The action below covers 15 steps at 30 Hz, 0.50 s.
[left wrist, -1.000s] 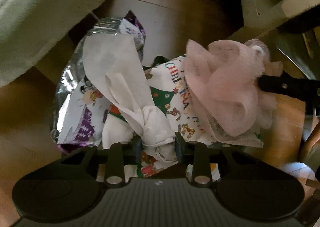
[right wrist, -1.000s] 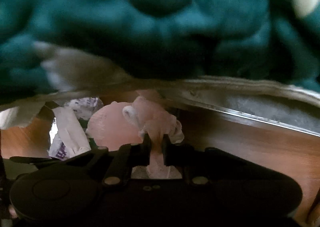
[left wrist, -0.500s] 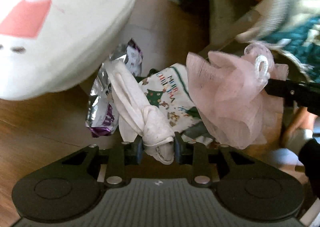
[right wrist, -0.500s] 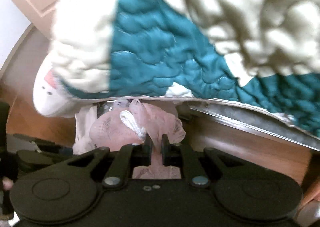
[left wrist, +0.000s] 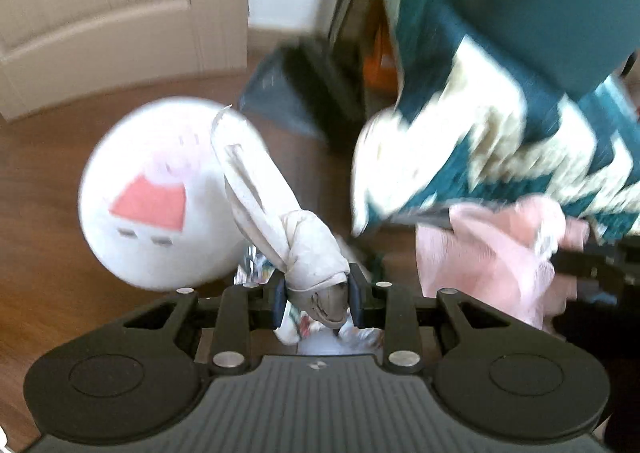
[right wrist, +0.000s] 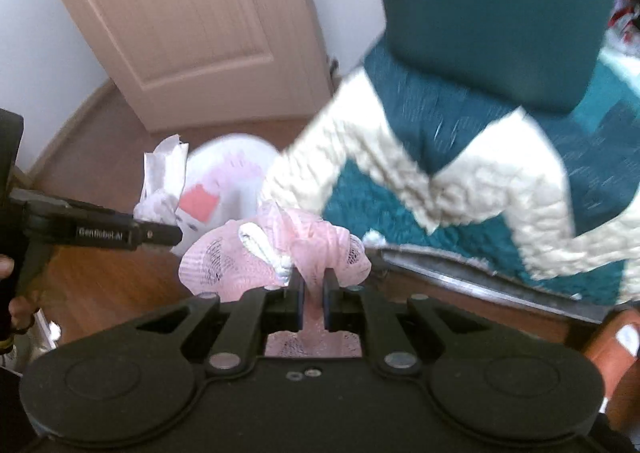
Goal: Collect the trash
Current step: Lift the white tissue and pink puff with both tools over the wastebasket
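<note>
My left gripper [left wrist: 317,295] is shut on a knotted white tissue [left wrist: 304,245], held up above the wooden floor. The tissue also shows in the right wrist view [right wrist: 162,189], at the tip of the left gripper [right wrist: 160,235]. My right gripper [right wrist: 312,299] is shut on a pink mesh bath puff [right wrist: 272,253] with a white cord loop. The puff also shows at the right of the left wrist view [left wrist: 492,261]. Foil and printed wrappers [left wrist: 256,277] peek out below the tissue.
A round white cushion with a cartoon pig [left wrist: 160,197] sits just behind the tissue. A teal and cream quilt [right wrist: 460,189] hangs over a bed edge on the right. A beige door [right wrist: 180,21] stands behind. The floor [left wrist: 40,213] is brown wood.
Both grippers have risen from the dim space by the bed, still holding the tissue and the puff. The wrappers have dropped almost out of view; the door and wall now show.
</note>
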Each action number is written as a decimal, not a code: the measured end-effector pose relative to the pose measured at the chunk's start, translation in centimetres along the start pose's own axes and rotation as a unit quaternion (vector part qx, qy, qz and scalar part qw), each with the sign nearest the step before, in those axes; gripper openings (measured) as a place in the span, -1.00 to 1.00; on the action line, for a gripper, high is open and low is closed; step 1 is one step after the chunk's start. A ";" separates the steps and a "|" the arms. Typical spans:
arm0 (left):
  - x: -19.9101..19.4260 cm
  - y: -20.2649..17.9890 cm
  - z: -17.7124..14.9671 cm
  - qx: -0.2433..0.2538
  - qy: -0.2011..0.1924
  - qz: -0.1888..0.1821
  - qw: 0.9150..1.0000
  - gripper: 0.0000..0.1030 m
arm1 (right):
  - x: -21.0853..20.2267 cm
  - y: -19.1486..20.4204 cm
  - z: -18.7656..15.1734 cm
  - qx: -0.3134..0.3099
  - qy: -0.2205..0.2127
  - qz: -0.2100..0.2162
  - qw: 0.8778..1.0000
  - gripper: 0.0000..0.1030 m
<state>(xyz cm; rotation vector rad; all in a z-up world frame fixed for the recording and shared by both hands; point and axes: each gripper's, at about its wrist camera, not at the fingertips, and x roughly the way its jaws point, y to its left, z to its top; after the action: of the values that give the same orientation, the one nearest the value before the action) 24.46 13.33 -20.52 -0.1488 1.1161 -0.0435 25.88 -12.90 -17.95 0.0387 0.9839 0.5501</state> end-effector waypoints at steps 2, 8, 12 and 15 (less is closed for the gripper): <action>-2.8 -0.8 0.4 0.000 -0.021 0.000 1.000 -0.43 | -2.9 0.4 0.7 -0.002 -0.021 0.003 1.000 -0.85; -10.8 -3.9 1.3 0.009 -0.086 0.005 0.996 -0.43 | -11.2 1.7 1.4 -0.019 -0.088 0.007 0.996 -0.85; -15.3 -6.4 2.1 0.021 -0.125 0.005 0.992 -0.42 | -15.7 2.2 2.0 -0.033 -0.132 0.008 0.991 -0.85; -17.9 -8.5 2.8 0.030 -0.154 0.003 0.988 -0.42 | -18.6 2.2 2.9 -0.048 -0.165 0.007 0.985 -0.85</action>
<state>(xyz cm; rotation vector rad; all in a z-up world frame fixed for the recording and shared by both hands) 19.47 7.19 -2.13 -0.0939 0.8053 -0.0464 19.27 -18.84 -1.25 0.0495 0.6346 0.5822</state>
